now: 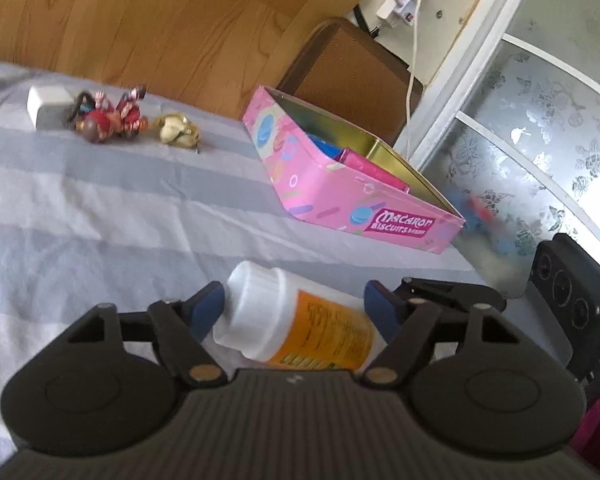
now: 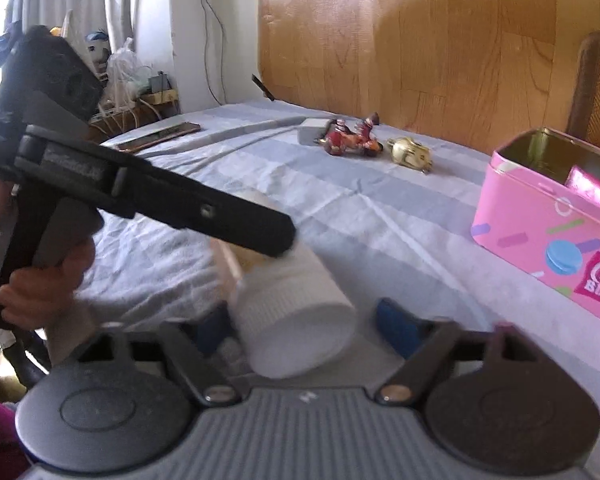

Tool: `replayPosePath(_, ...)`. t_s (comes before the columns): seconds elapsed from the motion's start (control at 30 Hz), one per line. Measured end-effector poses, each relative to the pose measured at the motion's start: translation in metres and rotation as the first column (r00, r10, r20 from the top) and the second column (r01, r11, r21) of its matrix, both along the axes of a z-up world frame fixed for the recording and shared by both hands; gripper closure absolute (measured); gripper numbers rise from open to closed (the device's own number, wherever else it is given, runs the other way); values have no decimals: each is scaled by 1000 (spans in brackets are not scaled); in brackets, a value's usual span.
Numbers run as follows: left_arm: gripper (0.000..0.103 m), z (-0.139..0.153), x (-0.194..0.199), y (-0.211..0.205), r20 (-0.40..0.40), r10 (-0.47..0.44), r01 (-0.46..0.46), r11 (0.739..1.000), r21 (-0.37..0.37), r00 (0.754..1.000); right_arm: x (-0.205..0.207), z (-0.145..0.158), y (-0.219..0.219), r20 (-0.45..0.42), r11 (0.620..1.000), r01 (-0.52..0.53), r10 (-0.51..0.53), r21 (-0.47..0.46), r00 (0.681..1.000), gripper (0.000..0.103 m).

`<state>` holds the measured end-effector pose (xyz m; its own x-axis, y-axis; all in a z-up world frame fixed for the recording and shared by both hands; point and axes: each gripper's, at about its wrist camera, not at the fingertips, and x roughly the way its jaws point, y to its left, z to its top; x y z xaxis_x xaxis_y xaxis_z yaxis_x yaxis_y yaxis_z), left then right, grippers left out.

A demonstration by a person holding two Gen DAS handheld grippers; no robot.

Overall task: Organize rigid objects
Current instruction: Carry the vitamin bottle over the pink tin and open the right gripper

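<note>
A white bottle with an orange label [image 1: 300,320] lies between the fingers of my left gripper [image 1: 296,304], cap pointing forward. The blue pads stand wide beside it, not pressing it. In the right wrist view the same bottle [image 2: 296,312] sits cap-first between the open fingers of my right gripper [image 2: 304,320], with the left gripper's black body [image 2: 152,196] over it. An open pink Macaron biscuit tin [image 1: 364,200] holding pink and blue packs lies ahead on the striped sheet; it also shows in the right wrist view [image 2: 548,232].
A red figurine [image 1: 108,116], a white block [image 1: 46,106] and a gold trinket [image 1: 178,130] lie at the far side of the sheet. A wooden headboard [image 1: 160,12] and a brown chair [image 1: 352,72] stand behind. A patterned glass door [image 1: 540,128] is on the right.
</note>
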<state>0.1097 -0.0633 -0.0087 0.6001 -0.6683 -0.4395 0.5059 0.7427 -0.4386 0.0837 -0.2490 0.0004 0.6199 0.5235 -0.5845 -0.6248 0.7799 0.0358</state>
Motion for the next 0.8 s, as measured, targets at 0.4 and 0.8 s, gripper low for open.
replayPosePath(0.4, 48, 91, 59, -96, 200, -125, 119, 992, 45, 972, 15, 57, -61, 229, 982, 177, -187, 64, 955, 51)
replayPosePath(0.8, 17, 70, 116, -212, 177, 0, -33, 982, 186, 984, 104, 45, -141, 311, 824, 565, -527, -38, 791, 42)
